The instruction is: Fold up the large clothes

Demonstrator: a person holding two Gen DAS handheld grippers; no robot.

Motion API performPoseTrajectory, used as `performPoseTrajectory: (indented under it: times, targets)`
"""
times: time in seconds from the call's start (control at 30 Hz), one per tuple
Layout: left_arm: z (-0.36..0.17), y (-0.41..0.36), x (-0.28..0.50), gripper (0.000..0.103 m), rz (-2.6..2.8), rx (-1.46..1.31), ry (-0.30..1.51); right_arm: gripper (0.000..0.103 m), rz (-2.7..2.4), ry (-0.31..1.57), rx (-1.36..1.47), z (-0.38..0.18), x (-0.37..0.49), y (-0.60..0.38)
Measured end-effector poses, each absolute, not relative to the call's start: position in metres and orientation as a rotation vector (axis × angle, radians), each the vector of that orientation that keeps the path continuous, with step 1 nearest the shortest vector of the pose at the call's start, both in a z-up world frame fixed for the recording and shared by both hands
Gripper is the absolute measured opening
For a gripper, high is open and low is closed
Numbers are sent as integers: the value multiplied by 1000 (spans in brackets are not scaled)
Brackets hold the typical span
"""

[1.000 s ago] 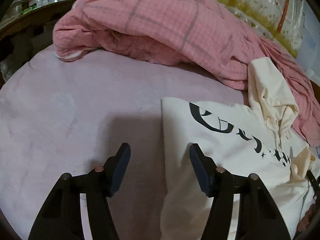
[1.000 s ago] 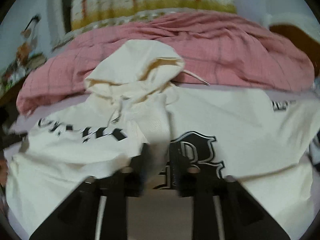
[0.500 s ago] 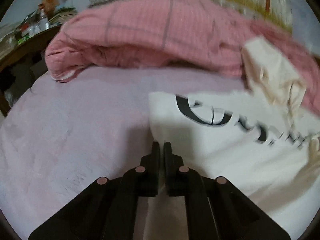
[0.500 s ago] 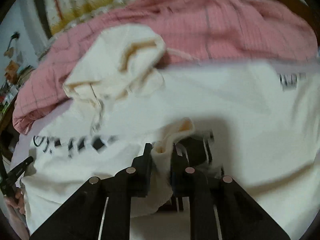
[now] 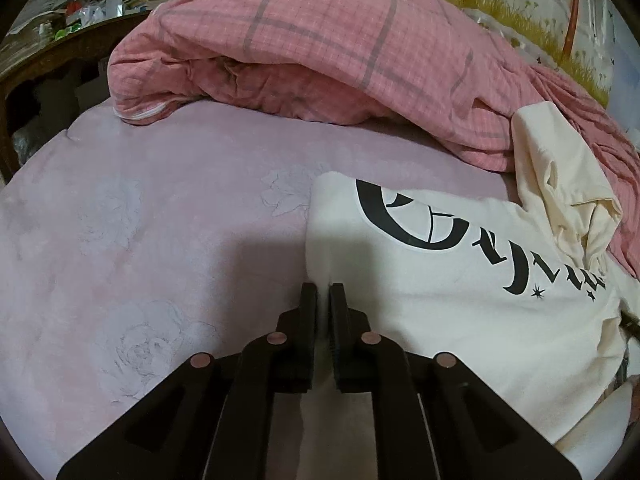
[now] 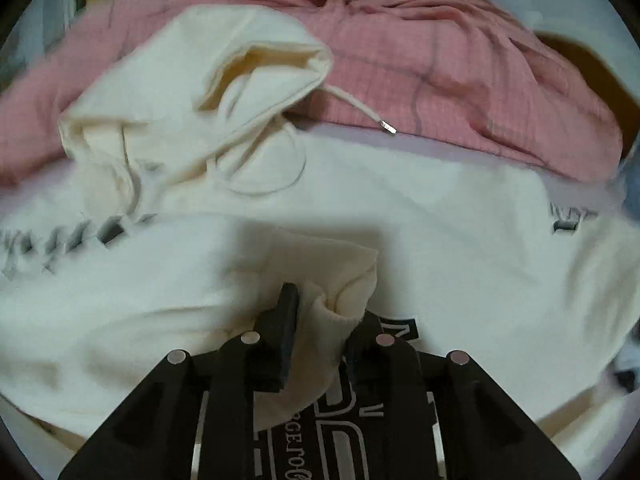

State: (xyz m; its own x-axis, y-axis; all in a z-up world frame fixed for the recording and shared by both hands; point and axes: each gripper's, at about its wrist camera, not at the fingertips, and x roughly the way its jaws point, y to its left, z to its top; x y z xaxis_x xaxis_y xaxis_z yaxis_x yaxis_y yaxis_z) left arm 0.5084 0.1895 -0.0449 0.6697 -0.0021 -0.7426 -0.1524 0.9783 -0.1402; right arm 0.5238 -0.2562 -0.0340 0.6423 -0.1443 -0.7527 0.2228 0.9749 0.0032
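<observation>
A cream hoodie (image 5: 460,300) with black gothic lettering lies on the pink bedsheet (image 5: 140,220). My left gripper (image 5: 323,292) is shut on the hoodie's left folded edge. In the right wrist view the hoodie (image 6: 420,220) fills the frame, its hood (image 6: 208,92) bunched at the far left with a drawstring (image 6: 360,110) trailing right. My right gripper (image 6: 320,304) is shut on a ribbed sleeve cuff (image 6: 340,288), held just above the hoodie's body.
A rumpled pink checked duvet (image 5: 320,52) lies along the far side of the bed; it also shows in the right wrist view (image 6: 460,60). A cluttered dark wooden desk (image 5: 60,40) stands at the far left. A wall with tree pictures (image 5: 540,8) is behind.
My left gripper went from open to shut on the hoodie's left edge. My right gripper, shut on the cuff, carried it over the hoodie's body and the view swung toward the hood.
</observation>
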Motion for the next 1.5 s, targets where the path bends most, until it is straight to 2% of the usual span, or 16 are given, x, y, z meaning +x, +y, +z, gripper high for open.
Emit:
performPoseTrajectory:
  times: [0.07, 0.1, 0.13, 0.27, 0.33, 0.37, 0.43, 0.47, 0.67, 0.8, 0.87, 1.03, 1.23, 1.33, 1.5]
  targets:
    - [-41, 188, 506, 7, 73, -179, 831, 58, -263, 800, 123, -17, 513, -267]
    - [-38, 188, 505, 11, 40, -186, 827, 62, -304, 760, 105, -9, 506, -269]
    - [-34, 189, 504, 19, 13, -195, 823, 63, -325, 732, 96, -5, 501, -271]
    - [1, 188, 484, 29, -15, -168, 705, 63, -233, 681, 221, 9, 484, -291]
    - [20, 182, 472, 38, -29, -152, 633, 61, -112, 699, 286, 7, 488, -293]
    - [27, 178, 467, 40, -26, -147, 609, 50, -53, 709, 296, 4, 492, -291]
    - [36, 169, 463, 43, -25, -139, 590, 36, 24, 785, 271, -10, 503, -279]
    - [38, 164, 462, 43, -26, -133, 587, 33, 27, 846, 242, -19, 510, -272]
    - [14, 131, 470, 48, 6, 8, 619, 33, -52, 991, 172, -41, 511, -265]
    - [-8, 132, 488, 47, -78, -65, 765, 33, -111, 1025, 16, -49, 492, -256]
    - [-3, 128, 484, 47, -81, -50, 741, 34, -124, 1031, 31, -49, 482, -262]
    - [26, 122, 465, 47, -65, -32, 638, 34, -240, 881, 55, -25, 438, -296]
    - [61, 121, 439, 47, -10, -6, 483, 34, -283, 692, 86, 36, 378, -362]
    - [63, 123, 434, 41, 30, -7, 413, 35, -366, 594, 123, 47, 352, -397]
    - [52, 130, 439, 41, 59, -4, 404, 35, -433, 556, 207, 53, 338, -463]
